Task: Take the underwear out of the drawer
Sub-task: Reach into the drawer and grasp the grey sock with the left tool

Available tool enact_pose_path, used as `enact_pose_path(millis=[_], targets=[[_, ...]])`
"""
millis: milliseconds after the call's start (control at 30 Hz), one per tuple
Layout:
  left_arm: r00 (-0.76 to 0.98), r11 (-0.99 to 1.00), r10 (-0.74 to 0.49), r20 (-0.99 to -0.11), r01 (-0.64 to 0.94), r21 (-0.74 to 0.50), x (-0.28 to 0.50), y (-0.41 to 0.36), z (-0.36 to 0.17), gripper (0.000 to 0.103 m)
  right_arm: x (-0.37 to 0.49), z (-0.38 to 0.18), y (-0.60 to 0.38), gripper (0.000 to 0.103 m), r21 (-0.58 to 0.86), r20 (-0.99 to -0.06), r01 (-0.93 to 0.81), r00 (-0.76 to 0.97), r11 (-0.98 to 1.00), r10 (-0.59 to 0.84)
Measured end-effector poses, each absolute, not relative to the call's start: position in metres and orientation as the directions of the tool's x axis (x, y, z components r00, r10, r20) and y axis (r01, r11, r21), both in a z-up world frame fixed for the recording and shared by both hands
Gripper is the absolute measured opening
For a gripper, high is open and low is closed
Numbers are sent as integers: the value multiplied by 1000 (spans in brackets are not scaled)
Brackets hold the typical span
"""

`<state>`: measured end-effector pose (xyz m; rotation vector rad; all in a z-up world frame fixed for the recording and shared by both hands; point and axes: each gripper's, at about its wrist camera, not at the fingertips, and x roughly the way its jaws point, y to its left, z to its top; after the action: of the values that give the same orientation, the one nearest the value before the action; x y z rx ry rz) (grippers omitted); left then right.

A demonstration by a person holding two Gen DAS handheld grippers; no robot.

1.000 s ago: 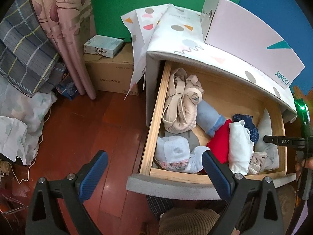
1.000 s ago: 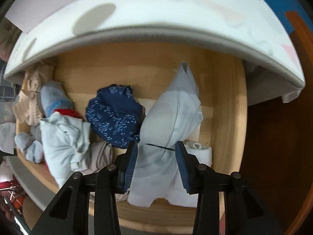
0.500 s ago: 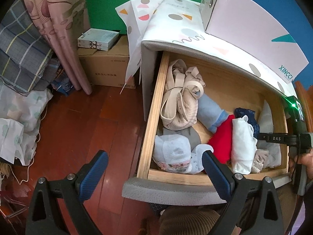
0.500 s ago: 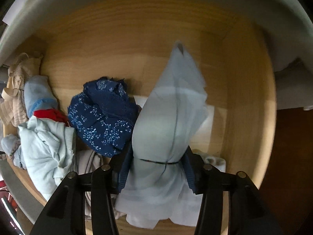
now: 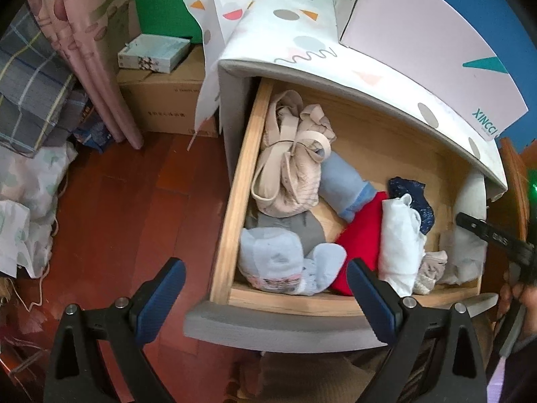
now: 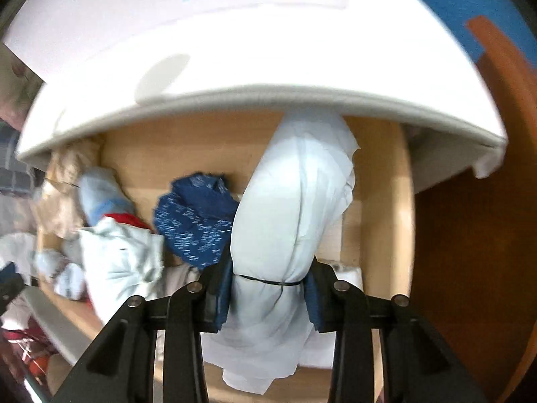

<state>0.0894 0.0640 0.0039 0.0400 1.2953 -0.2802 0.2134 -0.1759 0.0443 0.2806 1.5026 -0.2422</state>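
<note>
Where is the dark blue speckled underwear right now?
In the right wrist view, the dark blue speckled underwear lies in the wooden drawer, just left of the pale garment pinched in the right claw.

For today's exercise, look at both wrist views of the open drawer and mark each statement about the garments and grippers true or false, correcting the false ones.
1. The right gripper pinches the pale blue garment. True.
2. The left gripper holds the red garment. False: its jaws stand open, empty.
3. The navy speckled garment lies beside the pale blue one. True.
4. The drawer is shut. False: it is pulled open.
</note>
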Motion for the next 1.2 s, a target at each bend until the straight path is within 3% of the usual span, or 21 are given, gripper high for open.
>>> enact_pose_path(millis=[200,367,567,1067,1100,1200], targets=[[206,968,-184,-961,210,-140,93,54,-3,98,194,64,-170,33,52,-994,335,110,941,16],[142,973,-177,-974,172,-152,101,50,-12,81,187,58,-178,33,81,-993,369,112,926,42],[89,975,-193,-977,128,-181,109,50,-25,52,190,55,-172,34,83,-994,348,95,934,53],[58,988,-95,-994,124,-88,119,34,-55,50,187,53,-179,35,114,-993,366,76,924,92],[57,989,-88,-994,124,-81,120,33,-57,49,188,53,-179,35,110,-993,365,72,925,89],[76,988,-71,-995,141,-60,120,31,-57,30,189,50,-176,35,99,-995,359,64,928,82]])
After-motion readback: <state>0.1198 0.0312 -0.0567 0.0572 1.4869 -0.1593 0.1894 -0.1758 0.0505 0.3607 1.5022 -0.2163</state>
